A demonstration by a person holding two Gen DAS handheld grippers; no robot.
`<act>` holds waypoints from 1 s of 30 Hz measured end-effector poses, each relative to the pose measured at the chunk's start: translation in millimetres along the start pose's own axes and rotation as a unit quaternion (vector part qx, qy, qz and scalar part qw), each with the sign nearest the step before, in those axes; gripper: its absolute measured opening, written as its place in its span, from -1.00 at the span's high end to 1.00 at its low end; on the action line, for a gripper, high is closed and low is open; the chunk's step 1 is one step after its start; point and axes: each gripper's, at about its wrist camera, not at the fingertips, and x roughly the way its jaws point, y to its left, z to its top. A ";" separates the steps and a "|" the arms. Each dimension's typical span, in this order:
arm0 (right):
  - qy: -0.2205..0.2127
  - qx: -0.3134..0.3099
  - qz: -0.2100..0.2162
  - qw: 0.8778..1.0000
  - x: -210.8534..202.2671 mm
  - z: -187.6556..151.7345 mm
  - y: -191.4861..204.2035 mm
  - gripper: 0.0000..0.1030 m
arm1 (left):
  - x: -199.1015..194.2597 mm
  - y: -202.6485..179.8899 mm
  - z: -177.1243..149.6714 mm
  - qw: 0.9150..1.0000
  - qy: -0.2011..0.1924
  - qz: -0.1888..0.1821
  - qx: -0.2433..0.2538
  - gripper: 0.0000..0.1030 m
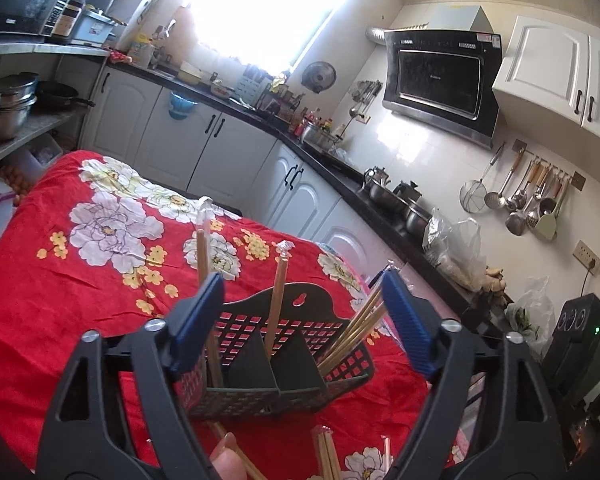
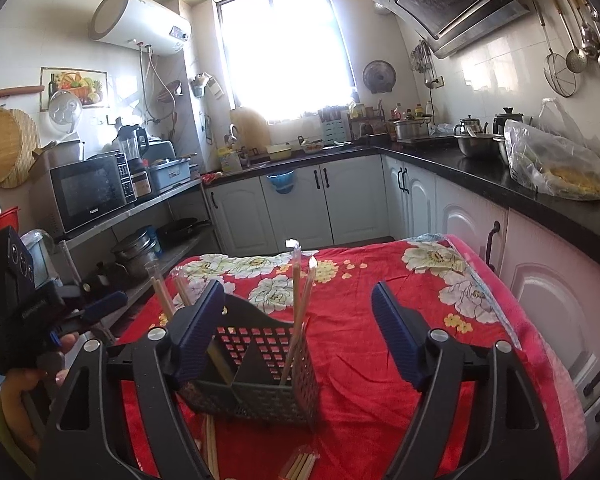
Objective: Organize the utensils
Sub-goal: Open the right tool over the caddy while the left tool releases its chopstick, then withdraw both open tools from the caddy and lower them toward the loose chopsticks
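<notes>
A black perforated utensil holder (image 1: 284,364) with three compartments stands on the table's red floral cloth (image 1: 80,280). Plastic-wrapped chopsticks (image 1: 278,292) stand upright in it, and a bundle (image 1: 356,330) leans in its right compartment. My left gripper (image 1: 302,324) is open, its blue pads on either side of the holder and not touching it. In the right wrist view the holder (image 2: 260,376) sits low and left of centre with chopsticks (image 2: 300,308) in it. My right gripper (image 2: 298,334) is open and holds nothing. Loose chopsticks (image 2: 300,464) lie on the cloth in front.
The left gripper (image 2: 88,316), held by a hand, shows at the left edge of the right wrist view. More loose chopsticks (image 1: 326,454) lie near the front edge. A black counter (image 2: 480,176) with pots and bags runs along the right; a shelf with a microwave (image 2: 88,192) stands left.
</notes>
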 end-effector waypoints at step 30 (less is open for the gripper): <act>0.036 -0.013 0.013 0.999 -33.1 -38.0 9.6 -0.52 | -47.5 26.3 -39.9 0.999 0.015 0.050 -0.017 -0.79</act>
